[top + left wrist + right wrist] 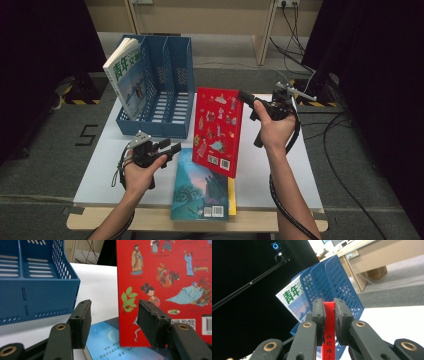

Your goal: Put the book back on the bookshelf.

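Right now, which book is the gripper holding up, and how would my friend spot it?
Find the blue file rack at the back of the white table. Just right of it, the right gripper pinches the red book by its top corner. Its bright red cover with little cartoon figures differs from the dark blue-green book lying flat below.

A recording lab: black curtains (45, 55), a mounted camera (275, 246), floor cables (345, 135) and hazard tape (80, 102).

Both forearms are bare, no sleeves. Each hand grips a black pistol-style handle. The left gripper (172, 148) carries a grey three-cornered plate and a looping black cable; the right gripper (243, 96) trails one too. Black jaw links show brass-ringed pivot holes and worn rubber pads (80, 321).
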`<move>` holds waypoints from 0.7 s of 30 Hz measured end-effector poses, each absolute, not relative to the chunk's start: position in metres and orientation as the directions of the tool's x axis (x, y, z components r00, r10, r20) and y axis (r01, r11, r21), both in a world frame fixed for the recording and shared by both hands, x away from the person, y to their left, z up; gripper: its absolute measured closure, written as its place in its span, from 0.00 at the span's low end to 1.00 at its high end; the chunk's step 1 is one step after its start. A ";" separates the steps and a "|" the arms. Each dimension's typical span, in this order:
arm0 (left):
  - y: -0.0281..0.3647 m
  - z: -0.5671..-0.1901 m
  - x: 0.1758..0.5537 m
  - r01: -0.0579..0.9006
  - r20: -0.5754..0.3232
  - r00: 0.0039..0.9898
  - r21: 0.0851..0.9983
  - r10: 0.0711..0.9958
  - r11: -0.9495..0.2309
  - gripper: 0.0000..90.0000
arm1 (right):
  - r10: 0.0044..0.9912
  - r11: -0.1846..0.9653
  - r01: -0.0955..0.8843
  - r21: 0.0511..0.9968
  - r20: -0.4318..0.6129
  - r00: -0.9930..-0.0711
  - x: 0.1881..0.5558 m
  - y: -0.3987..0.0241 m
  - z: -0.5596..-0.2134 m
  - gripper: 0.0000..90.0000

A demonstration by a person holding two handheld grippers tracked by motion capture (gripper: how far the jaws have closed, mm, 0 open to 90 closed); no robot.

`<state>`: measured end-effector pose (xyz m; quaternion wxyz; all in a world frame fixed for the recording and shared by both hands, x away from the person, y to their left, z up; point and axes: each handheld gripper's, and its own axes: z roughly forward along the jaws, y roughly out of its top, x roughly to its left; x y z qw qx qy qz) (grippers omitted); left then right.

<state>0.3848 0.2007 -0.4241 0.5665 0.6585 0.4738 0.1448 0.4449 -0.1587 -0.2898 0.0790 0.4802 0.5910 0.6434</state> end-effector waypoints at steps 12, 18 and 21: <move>0.192 -0.413 0.386 0.424 -0.325 0.533 0.902 0.781 0.086 0.47 | 0.731 -0.268 0.375 0.888 0.441 -0.521 0.445 -0.145 -0.280 0.90; 0.189 -0.411 0.386 0.413 -0.312 0.542 0.907 0.780 0.077 0.45 | 0.736 -0.263 0.363 0.894 0.429 -0.523 0.446 -0.142 -0.280 0.90; 0.188 -0.410 0.387 0.407 -0.307 0.543 0.910 0.782 0.075 0.44 | 0.739 -0.259 0.355 0.898 0.421 -0.526 0.446 -0.141 -0.280 0.90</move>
